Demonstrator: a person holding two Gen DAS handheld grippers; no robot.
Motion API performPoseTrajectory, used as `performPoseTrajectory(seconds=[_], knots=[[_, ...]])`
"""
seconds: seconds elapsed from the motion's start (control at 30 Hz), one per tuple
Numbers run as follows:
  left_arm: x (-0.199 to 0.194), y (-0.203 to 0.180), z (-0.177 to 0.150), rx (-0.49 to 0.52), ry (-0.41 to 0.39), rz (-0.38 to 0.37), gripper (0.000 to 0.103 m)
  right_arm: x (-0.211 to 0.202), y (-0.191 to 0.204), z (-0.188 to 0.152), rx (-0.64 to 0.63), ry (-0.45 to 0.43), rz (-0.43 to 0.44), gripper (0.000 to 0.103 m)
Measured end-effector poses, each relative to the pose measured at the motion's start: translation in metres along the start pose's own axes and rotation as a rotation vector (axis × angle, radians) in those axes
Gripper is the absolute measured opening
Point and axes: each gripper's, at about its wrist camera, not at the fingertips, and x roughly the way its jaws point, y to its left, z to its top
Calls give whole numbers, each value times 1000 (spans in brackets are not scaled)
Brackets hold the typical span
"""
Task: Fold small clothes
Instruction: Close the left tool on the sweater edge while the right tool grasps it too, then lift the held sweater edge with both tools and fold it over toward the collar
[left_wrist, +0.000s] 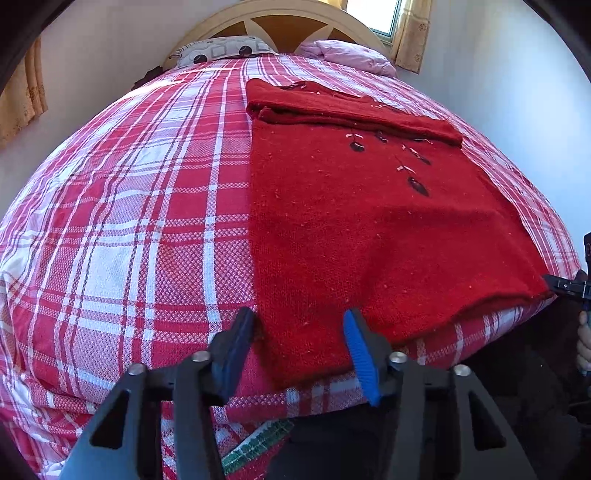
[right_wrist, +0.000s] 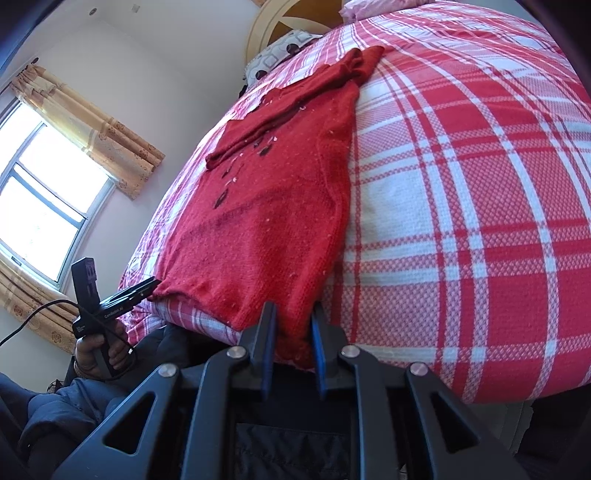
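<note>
The red knitted sweater (left_wrist: 369, 229) lies flat on the red-and-white plaid bed (left_wrist: 129, 221), sleeves folded in. Left gripper (left_wrist: 299, 343) is spread around its 6 o'clock hem corner; right gripper (right_wrist: 291, 332) pinches the other corner, seemingly ready to lift the hem.

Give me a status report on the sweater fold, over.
Left gripper open, straddling one hem corner. Right gripper shut on other hem corner. Red knitted sweater flat on red-and-white plaid bedspread, sleeve folded across. Nothing blocking.
</note>
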Motion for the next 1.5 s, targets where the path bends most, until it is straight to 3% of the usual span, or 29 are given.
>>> performPoseTrajectory(seconds=[0.07,0.17,0.33,0.53,0.97,1.27,1.5], knots=[[-1,1,0,-3,-2,-11,17,2,0,1,0,2,-6,20],[-2,4,0,-20,5,-43,9,3,1,0,-3,2,-8,16],[-4,14,3,-82,-6,-116,7,0,9,0,-34,-17,-3,12],[-19,15,11,-93,-83,-165,7,-10,7,3,-19,-78,33,12],[-30,20,17,-96,-115,-170,7,-22,9,3,-18,-131,58,11],[-44,22,53,-81,-210,-190,7,-37,19,12,-28,-196,88,11],[-43,32,96,-100,-266,-213,7,-53,27,44,-27,-261,125,11]])
